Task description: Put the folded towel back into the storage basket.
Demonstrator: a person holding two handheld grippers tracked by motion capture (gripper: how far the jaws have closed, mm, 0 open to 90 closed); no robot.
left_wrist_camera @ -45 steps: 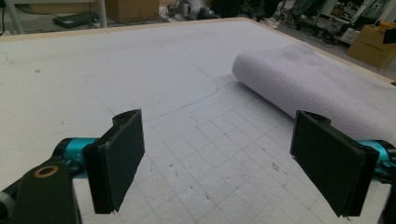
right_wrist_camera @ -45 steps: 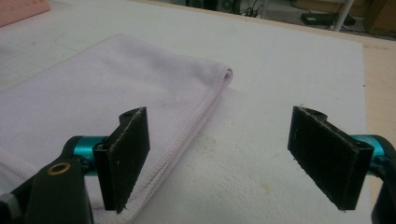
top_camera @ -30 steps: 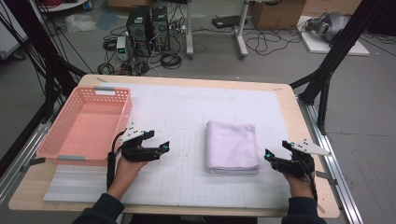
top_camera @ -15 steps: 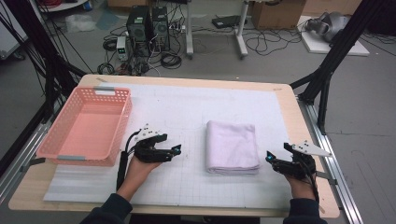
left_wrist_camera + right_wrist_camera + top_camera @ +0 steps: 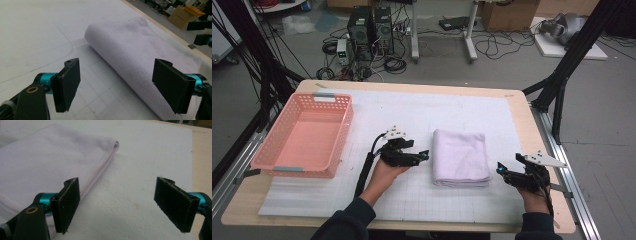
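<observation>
Sliding across the bench since the earlier frame, the left claw is now sitting just beside the near-left edge of the folded towel, well away from the pink basket it was next to. Its jaws have just been closing a little, yet they are still standing wide and spread, with nothing pinched — in the left gripper view the rounded fold of the towel is lying ahead of the claw and partly between the two pads, touching neither. The right claw is waiting on the towel's other side, equally spread and holding nothing; the towel's stitched hem is running just past its left pad.

Flanking the towel this way looks deliberate — each claw is lining up with an opposite edge so both can take hold together, probably to lift the towel toward the basket lying beyond the left claw.
</observation>
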